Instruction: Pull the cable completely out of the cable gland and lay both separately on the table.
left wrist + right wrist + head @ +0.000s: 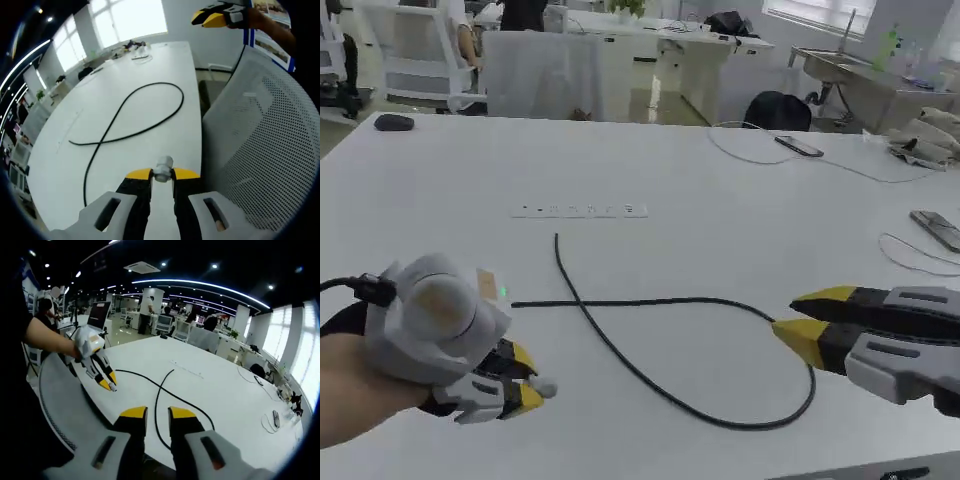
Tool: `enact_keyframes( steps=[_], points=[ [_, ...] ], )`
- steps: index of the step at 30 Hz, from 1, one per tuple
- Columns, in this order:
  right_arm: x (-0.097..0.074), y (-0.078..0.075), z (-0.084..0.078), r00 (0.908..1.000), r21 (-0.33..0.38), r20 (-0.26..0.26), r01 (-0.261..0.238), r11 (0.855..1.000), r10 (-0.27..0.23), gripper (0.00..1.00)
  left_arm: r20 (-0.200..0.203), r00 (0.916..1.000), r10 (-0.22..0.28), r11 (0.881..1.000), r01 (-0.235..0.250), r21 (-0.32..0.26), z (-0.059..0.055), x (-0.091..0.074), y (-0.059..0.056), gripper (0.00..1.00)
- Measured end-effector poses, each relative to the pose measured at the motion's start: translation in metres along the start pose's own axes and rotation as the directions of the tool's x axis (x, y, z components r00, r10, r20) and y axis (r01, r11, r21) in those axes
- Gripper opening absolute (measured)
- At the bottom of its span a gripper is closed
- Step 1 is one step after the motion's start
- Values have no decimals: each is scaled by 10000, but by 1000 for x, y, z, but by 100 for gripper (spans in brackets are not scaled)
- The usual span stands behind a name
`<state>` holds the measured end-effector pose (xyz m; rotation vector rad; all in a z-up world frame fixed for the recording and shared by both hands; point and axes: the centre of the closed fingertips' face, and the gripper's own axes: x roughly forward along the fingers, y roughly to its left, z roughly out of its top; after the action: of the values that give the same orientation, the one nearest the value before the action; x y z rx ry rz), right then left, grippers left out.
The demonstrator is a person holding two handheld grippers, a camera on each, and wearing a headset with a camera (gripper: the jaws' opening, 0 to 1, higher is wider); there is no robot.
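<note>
We see the thin black cable (650,299) lying free in a crossed loop on the white counter (720,200), with nothing threaded on it. The small pale grey round cable gland (163,169) is well apart from the cable, on the side of its loose ends. It is pinched at the very tips of the left gripper (528,380), whose yellow fingers are closed on it above the counter. The right gripper (157,415) hovers just beside the cable's far bend, fingers a little apart and holding nothing.

We judge that only setting the gland down remains. The hold is shallow, so the gland could slip out early. Being round, it may roll if released from a height, either back onto the cable or off the counter's edge away from the cable.
</note>
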<state>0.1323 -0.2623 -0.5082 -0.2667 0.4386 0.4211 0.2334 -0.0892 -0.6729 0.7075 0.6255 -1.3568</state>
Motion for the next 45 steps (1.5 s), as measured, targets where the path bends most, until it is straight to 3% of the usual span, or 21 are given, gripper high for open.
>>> enact_keyframes(
  steps=[4,8,16,17,20,23,25,27,29,32,34,37,39,41,44,45],
  points=[
    [-10,-2,-8,9993,112,-106,368,9993,-366,17,-202,9972,-719,9919,693,-1065,-23,27,-3,16],
    [-16,2,-18,9985,336,-305,467,9983,-456,17,-254,9972,-702,9927,673,-1003,-37,41,4,16],
    [-22,8,-21,9974,451,-324,661,9968,-647,17,-368,9977,-575,9915,527,-1193,-53,51,10,16],
    [-23,8,-21,9974,447,-334,655,9968,-641,17,-349,9968,-721,9911,677,-1143,-56,53,8,16],
    [-26,7,-24,9966,382,-441,710,9967,-693,17,-740,9940,-806,9931,737,-912,-68,54,4,17],
    [-28,5,-26,9960,399,-490,763,9963,-743,17,-771,9939,-788,9909,696,-1154,-68,50,4,19],
    [-27,4,-25,9962,392,-495,735,9965,-715,17,-782,9940,-761,9859,633,-1547,-67,46,6,27],
    [-20,5,-22,9972,285,-500,566,9980,-551,18,-725,9963,-467,9869,348,-1575,-61,33,11,33],
    [-13,8,-18,9984,213,-472,329,9992,-319,18,-718,9967,-385,9871,268,-1577,-57,20,12,30],
    [8,19,-16,9977,373,-518,-429,9984,448,20,-121,9999,-105,9821,81,-1882,-41,-10,11,34],
    [20,27,-15,9944,565,-483,-913,9942,941,20,0,10000,45,9828,-44,-1844,-35,-37,7,34],
    [42,37,-16,9871,591,-596,-1450,9877,1485,20,551,9967,602,9790,-482,-1982,-26,-80,2,34],
    [56,44,-25,9781,691,-1050,-1729,9825,1795,20,760,9935,843,9719,-651,-2264,-25,-100,-2,35],
    [67,51,-29,9694,988,-1156,-2056,9736,2165,20,1055,9868,1228,9621,-923,-2565,-26,-123,-7,34],
    [76,59,-37,9550,1634,-1290,-2451,9556,2670,21,1424,9683,2053,9313,-1485,-3327,-34,-150,-11,36],
    [77,60,-38,9533,1729,-1331,-2470,9535,2711,22,1512,9586,2414,9151,-1730,-3643,-39,-158,-13,37]
  ],
)
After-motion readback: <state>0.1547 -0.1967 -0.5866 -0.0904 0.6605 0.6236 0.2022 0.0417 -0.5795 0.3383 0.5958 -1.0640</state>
